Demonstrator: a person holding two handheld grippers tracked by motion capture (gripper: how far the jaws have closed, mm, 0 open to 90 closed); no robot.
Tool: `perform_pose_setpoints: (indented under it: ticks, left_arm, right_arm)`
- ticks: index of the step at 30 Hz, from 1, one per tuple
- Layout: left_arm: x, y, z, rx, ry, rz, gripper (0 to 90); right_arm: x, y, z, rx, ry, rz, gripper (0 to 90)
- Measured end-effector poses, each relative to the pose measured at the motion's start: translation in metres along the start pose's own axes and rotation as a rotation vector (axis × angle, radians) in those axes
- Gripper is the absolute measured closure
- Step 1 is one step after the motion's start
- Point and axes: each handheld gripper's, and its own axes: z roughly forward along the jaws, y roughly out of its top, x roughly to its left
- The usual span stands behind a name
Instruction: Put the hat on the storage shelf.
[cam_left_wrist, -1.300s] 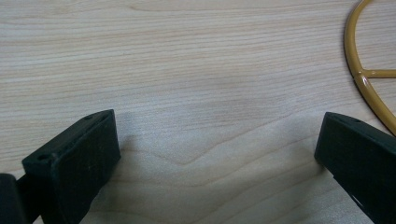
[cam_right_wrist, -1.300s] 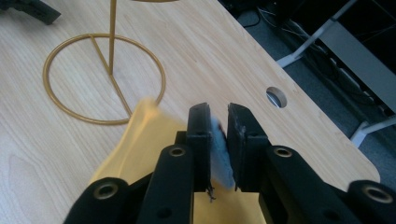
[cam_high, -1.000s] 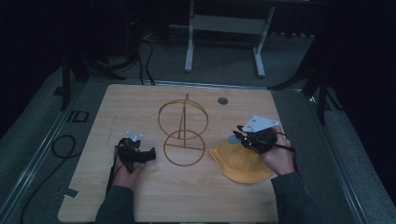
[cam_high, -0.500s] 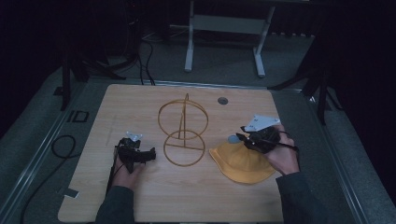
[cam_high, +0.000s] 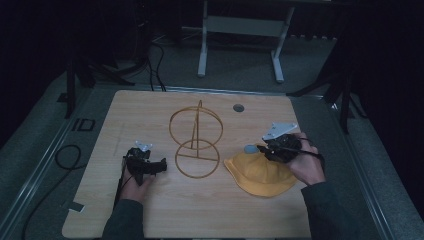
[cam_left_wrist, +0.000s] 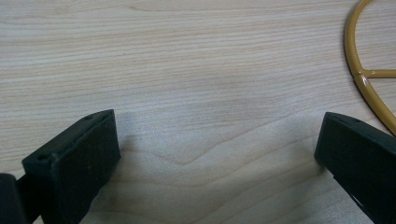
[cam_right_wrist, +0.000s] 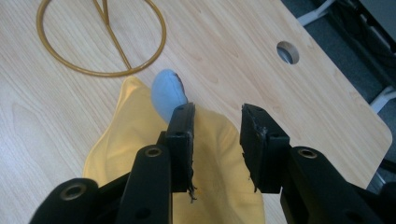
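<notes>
A yellow cloth hat (cam_high: 260, 175) lies flat on the right half of the wooden table (cam_high: 150, 115), with a pale blue oval patch (cam_high: 250, 149) at its near-left edge. My right gripper (cam_high: 264, 149) hovers over the hat's upper edge. In the right gripper view its jaws (cam_right_wrist: 217, 112) have just been opening and stand apart above the hat (cam_right_wrist: 140, 140), beside the blue patch (cam_right_wrist: 167, 95), with nothing pressed between the pads. A gold wire stand (cam_high: 195, 145) with two rings sits mid-table. My left gripper (cam_high: 161, 166) rests left of it, its jaws (cam_left_wrist: 217, 126) wide open over bare wood.
A round cable hole (cam_high: 238, 107) lies in the table's far right part. The stand's flat base ring (cam_left_wrist: 369, 79) is close to my left gripper's right jaw. White frame legs (cam_high: 202, 45) stand on the floor behind the table, and a cable (cam_high: 60, 157) loops at its left.
My right gripper has drawn back a little to the right off the hat's blue patch, and its jaws have spread. The left hand and the stand stay put.
</notes>
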Motion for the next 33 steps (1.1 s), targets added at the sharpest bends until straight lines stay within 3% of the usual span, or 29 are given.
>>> perform_pose_setpoints:
  ticks: [12,33]
  left_arm:
    - [0.0,0.0,0.0,0.0,0.0,0.0,0.0]
    - [0.0,0.0,0.0,0.001,0.0,0.001,0.0]
  right_arm:
    - [-0.007,-0.006,0.004,0.07,0.035,-0.005,54.6]
    - [-0.011,-0.014,0.015,0.227,0.126,-0.044,49.9]
